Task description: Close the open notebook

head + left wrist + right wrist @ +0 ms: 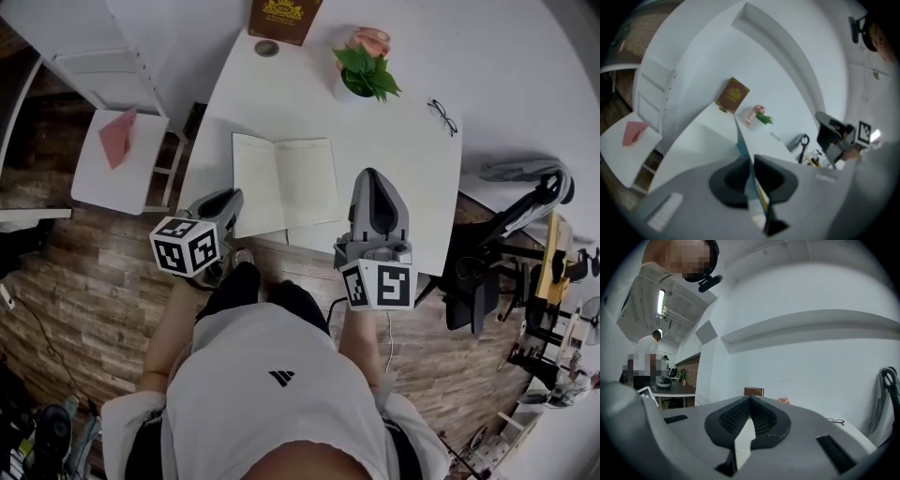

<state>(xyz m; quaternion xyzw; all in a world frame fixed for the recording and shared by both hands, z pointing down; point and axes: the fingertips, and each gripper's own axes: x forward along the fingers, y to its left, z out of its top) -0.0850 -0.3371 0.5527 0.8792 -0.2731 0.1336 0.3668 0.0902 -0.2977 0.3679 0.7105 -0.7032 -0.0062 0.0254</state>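
Pinching the left edge of the open cream-paged notebook (pixel 286 183) (pixel 739 140), my left gripper (pixel 231 199) (pixel 751 161) has its jaws narrow and clamped on that thin sheet, which runs edge-on between them in the left gripper view. The notebook lies spread near the front edge of the white bench (pixel 412 178). My right gripper (pixel 371 174) (pixel 750 399) sits at the notebook's right edge, pointing level, jaws pressed together with nothing between them. Further back I see a green potted plant with a pink flower (pixel 366 70), black-framed glasses (pixel 442 115) and a brown book (pixel 283 19).
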